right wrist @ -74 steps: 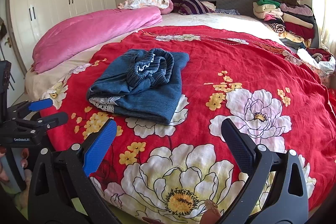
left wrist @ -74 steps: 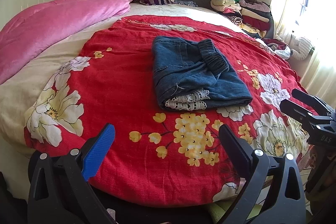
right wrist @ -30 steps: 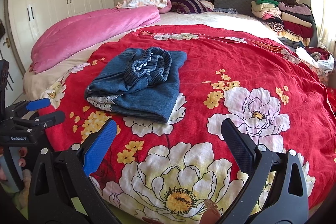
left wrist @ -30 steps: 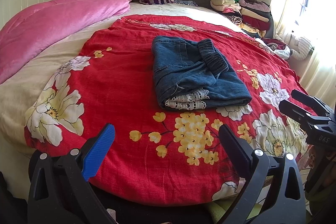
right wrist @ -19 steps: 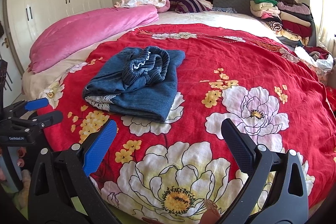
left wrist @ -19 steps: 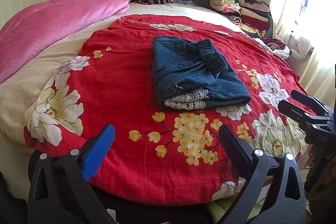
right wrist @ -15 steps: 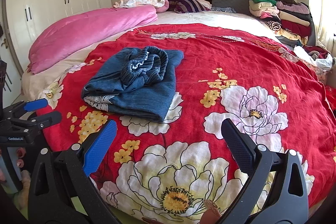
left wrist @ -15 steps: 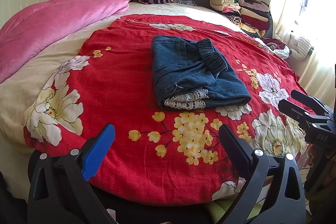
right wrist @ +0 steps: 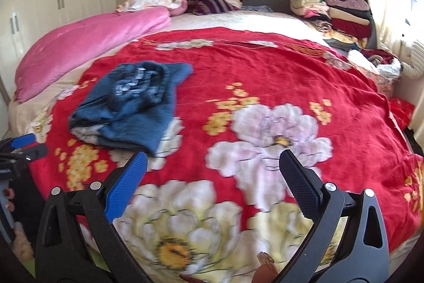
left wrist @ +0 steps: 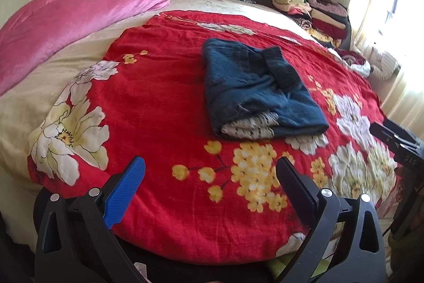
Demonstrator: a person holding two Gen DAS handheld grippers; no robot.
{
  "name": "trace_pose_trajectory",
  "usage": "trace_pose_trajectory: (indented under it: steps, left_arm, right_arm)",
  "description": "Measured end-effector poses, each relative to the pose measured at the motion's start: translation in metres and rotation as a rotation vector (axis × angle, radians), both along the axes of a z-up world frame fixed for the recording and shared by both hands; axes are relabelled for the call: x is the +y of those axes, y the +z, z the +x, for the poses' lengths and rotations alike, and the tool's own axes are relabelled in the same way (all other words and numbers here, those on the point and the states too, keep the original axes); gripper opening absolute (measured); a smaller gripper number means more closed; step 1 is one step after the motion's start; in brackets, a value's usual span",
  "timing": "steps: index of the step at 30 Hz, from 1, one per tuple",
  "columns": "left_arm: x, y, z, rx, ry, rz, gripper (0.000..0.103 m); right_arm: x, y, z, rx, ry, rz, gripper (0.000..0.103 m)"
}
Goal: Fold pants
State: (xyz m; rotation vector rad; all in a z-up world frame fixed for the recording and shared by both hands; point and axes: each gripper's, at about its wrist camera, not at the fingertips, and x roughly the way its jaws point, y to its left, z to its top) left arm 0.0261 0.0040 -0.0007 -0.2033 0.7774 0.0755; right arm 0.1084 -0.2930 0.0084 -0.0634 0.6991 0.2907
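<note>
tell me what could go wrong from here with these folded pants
The elastic waistband sits bunched and raised on top of the folded pants, so the fold may spring open. Both the left gripper and right gripper are open and off the pants; regrabbing could drag the red floral blanket too.

Lettering on right gripper [left wrist: 408,150], seen off to the left gripper's right: "DAS"
Other readable text: none; the rest is blurred
</note>
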Motion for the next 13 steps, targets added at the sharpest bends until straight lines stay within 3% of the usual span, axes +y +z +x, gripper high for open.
trace_pose_trajectory:
  steps: [4, 9, 13]
  left_arm:
    - [0.049, 0.006, 0.025, -0.017, 0.101, -0.021, 0.099]
    - [0.145, -0.002, 0.105, 0.101, 0.272, 0.102, 0.099]
    - [0.207, -0.011, 0.169, 0.167, 0.344, 0.092, 0.099]
  right_arm:
    - [-0.054, 0.0, 0.037, 0.018, -0.139, -0.01, 0.094]
    - [-0.141, -0.01, 0.11, 0.078, -0.351, -0.078, 0.094]
    - [-0.208, -0.025, 0.179, 0.156, -0.492, -0.08, 0.094]
